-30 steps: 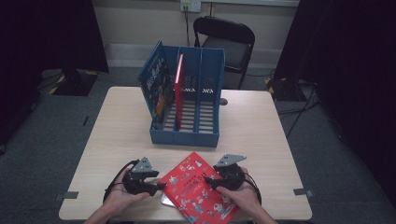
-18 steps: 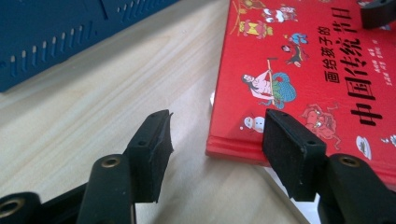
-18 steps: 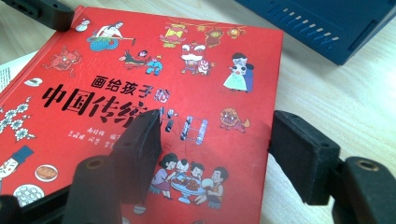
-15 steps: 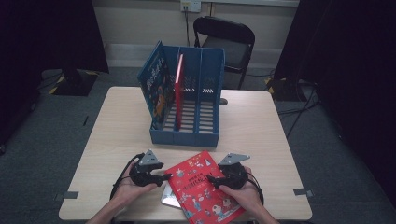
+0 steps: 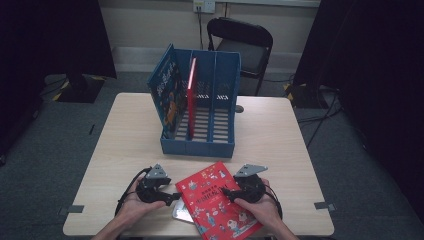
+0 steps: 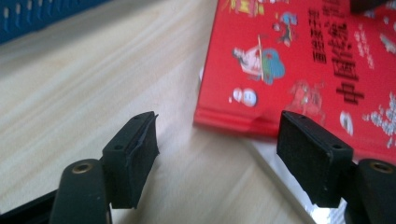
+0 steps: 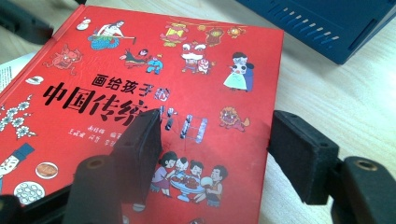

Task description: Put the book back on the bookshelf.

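High view shows the red book (image 5: pixel 217 200) lying flat at the near edge of the bench (image 5: pixel 280 135), between the two hands, its long axis running diagonally from far-left to near-right and its spine on the left. Its glossy red cover carries black Chinese characters and small cartoon figures, and it rests partly on a pale, thin booklet (image 5: pixel 181 214). The left hand-held gripper (image 5: pixel 172 199) has just been opening; its jaws stand released at the spine corner, pads off the cover. The right hand-held gripper (image 5: pixel 227 192) is also released, one pad over the cover, the other beyond the right edge. Farther back stands a blue file rack (image 5: pixel 200 120), holding a blue book (image 5: pixel 169 92) in its left compartment and a red book upright (image 5: pixel 191 95) in the next.
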Available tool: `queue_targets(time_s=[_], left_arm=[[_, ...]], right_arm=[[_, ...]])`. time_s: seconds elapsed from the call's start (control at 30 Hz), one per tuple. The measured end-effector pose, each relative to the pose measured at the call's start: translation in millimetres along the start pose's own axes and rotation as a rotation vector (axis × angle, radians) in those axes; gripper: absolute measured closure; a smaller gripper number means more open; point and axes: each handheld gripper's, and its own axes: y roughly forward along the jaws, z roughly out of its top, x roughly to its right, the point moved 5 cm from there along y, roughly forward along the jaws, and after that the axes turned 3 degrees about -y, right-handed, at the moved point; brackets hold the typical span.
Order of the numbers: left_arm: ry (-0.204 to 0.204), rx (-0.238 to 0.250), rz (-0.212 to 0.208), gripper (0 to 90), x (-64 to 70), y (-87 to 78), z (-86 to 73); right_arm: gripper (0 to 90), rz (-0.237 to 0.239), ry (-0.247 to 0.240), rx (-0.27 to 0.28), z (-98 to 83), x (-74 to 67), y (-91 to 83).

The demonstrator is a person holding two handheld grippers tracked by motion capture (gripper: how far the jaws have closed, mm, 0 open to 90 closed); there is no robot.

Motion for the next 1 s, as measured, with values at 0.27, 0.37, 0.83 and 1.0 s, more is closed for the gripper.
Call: queue_targets(time_s=[0.27,0.37,0.83,1.0], left_arm=[[-0.020,0.017,0.036,25.4,-3.4,5.0,4.8],[-0.042,0.023,0.045,25.3,-4.9,7.2,7.2],[-0.028,0.020,0.047,27.4,15.5,29.7,34.1],[-0.022,0.060,0.033,31.4,19.4,12.9,33.9]], right_arm=[[36.7,-0.003,-0.001,-0.017,-3.8,0.7,-6.1],[37.8,-0.010,-0.006,-0.017,-5.6,-0.5,-9.0],[39.7,0.009,-0.035,-0.037,-8.1,-17.1,-13.2],[36.8,0.026,-0.020,-0.011,-4.4,-18.5,-10.8]])
